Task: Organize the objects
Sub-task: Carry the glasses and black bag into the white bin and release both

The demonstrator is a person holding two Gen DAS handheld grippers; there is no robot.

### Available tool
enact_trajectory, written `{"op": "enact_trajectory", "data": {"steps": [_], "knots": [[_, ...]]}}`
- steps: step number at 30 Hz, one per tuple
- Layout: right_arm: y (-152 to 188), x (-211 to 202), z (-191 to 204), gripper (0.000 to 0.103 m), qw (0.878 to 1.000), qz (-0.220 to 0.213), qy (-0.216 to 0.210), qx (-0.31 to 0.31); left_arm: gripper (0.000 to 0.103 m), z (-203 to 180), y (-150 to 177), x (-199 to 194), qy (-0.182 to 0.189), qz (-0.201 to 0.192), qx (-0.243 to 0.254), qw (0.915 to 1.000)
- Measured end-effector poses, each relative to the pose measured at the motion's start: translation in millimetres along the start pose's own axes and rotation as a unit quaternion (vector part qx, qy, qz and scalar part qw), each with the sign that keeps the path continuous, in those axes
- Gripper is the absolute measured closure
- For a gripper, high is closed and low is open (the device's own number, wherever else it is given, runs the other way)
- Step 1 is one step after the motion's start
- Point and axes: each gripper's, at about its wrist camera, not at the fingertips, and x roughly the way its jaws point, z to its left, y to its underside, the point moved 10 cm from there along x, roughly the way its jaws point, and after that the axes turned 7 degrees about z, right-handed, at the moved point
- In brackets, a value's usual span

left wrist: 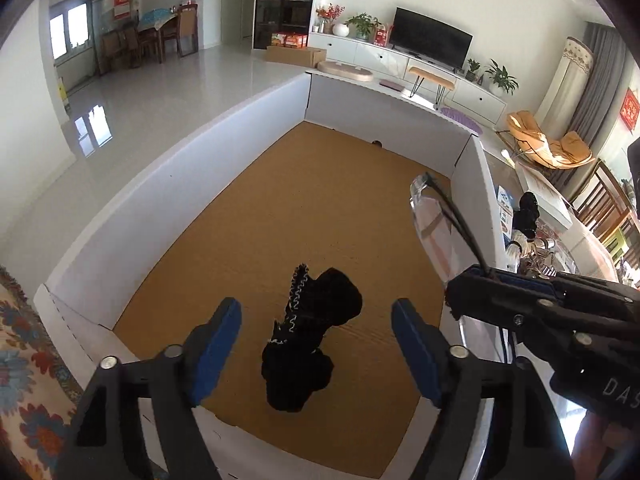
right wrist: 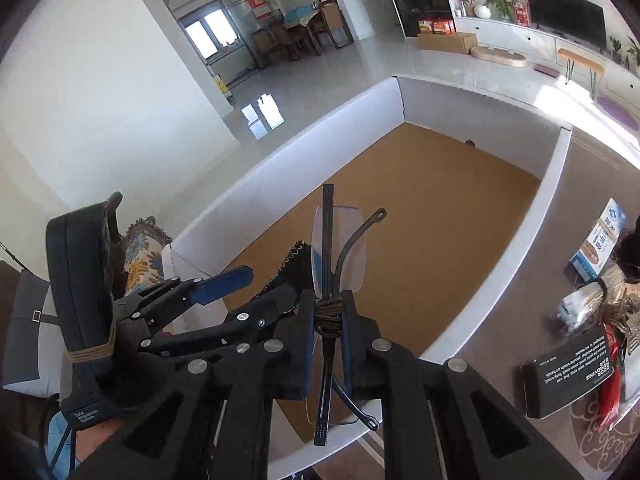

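Nearest in the left wrist view, the left gripper (left wrist: 316, 344) hangs over the near end of a large white-walled box (left wrist: 224, 136), its jaws released and wide apart with nothing between the blue pads. Just beyond them a black crumpled cloth (left wrist: 308, 340) with pale zigzag stitching lies on the box's brown cardboard floor, touching neither pad. To the right, the right gripper (right wrist: 326, 320) has its jaws clenched on a pair of folded eyeglasses (right wrist: 340, 256), gripping the thin dark temples where they are bound with brown cord; the clear lenses stick out forward above the box's right near part, close to its right wall. Right of the box, on the counter (right wrist: 520, 264), lie a black printed carton (right wrist: 568, 376), a bundle of pale sticks (right wrist: 604, 284) tied with a band, and a blue-and-white packet (right wrist: 600, 240). Farther off, across the shiny floor, a television (left wrist: 430, 36) stands on a low white cabinet with potted plants beside it.
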Motion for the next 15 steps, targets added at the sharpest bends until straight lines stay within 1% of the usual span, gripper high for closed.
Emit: {"op": "enact_trajectory", "data": {"steps": [1,2,3,4,5,6,8,10,13,15], "knots": [[-1,9,-1,0.067,1.0,-0.001,0.003,0.003,0.005,0,2,0,-0.008,-0.008,-0.003,0.9999],[-2,12,-4,0.038,1.0,-0.008,0.007,0.009,0.005,2,4,-3,-0.011,-0.013,-0.005,0.9998],[-2,10,-9,0.026,1.0,-0.02,0.008,0.014,0.005,0,6,-5,-0.011,-0.02,-0.008,0.9997],[-2,3,-12,0.014,0.999,-0.041,0.007,0.016,0.005,-4,5,-10,-0.007,-0.031,-0.014,0.9994],[-1,-8,-16,0.011,0.998,-0.066,0.009,0.015,0.005,-9,4,-16,0.0,-0.045,-0.018,0.9988],[2,-20,-22,0.01,0.996,-0.088,0.019,0.012,0.004,-14,6,-21,0.005,-0.06,-0.021,0.998],[12,-42,-35,0.001,0.991,-0.125,0.039,0.007,0.004,-29,9,-34,0.012,-0.086,-0.023,0.9959],[28,-67,-53,0.0,0.984,-0.16,0.076,0.004,0.004,-49,15,-48,0.024,-0.112,-0.021,0.9932],[68,-97,-87,0.0,0.972,-0.188,0.141,0.004,0.004,-89,28,-71,0.065,-0.148,0.0,0.9868],[104,-114,-121,0.0,0.964,-0.184,0.189,0.021,0.004,-121,42,-83,0.101,-0.164,0.026,0.981]]}}
